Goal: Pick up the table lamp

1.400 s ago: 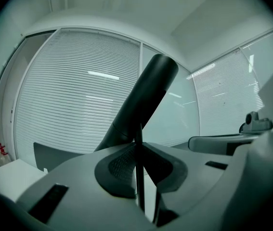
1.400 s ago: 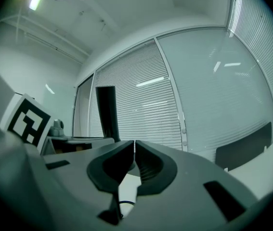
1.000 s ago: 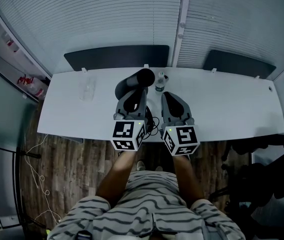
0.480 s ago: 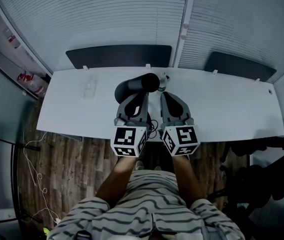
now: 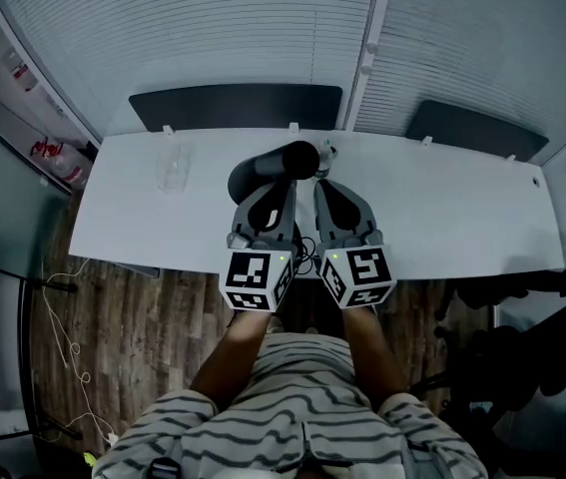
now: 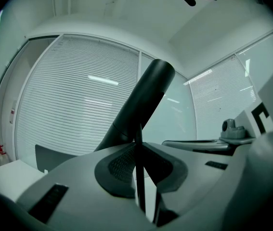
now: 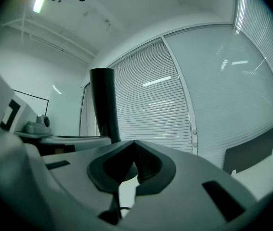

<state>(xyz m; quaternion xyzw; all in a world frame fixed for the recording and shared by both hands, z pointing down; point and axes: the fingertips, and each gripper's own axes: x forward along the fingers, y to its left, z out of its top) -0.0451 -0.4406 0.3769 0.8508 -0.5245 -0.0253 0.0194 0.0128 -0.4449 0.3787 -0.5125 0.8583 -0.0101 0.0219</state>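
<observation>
The table lamp's black cylindrical head (image 5: 273, 163) hangs over the white table (image 5: 462, 208), lying sideways with its end toward the right. My left gripper (image 5: 275, 190) is shut on the lamp's thin black stem (image 6: 138, 177), which runs upright between the jaws, with the head (image 6: 141, 105) slanting up behind them. My right gripper (image 5: 324, 188) is close beside it on the right, its jaws shut with nothing seen between them. The lamp head (image 7: 103, 105) stands up to the left in the right gripper view. The lamp's base is hidden under the grippers.
A small bottle (image 5: 324, 153) stands just right of the lamp head. A clear glass (image 5: 171, 173) sits at the table's left. A black cord (image 5: 305, 252) lies between the grippers near the front edge. Two dark chair backs (image 5: 233, 106) (image 5: 472, 128) stand behind the table, before the blinds.
The lamp head has swung from pointing away to lying sideways toward the bottle. The right gripper has moved slightly left, closer to the left one.
</observation>
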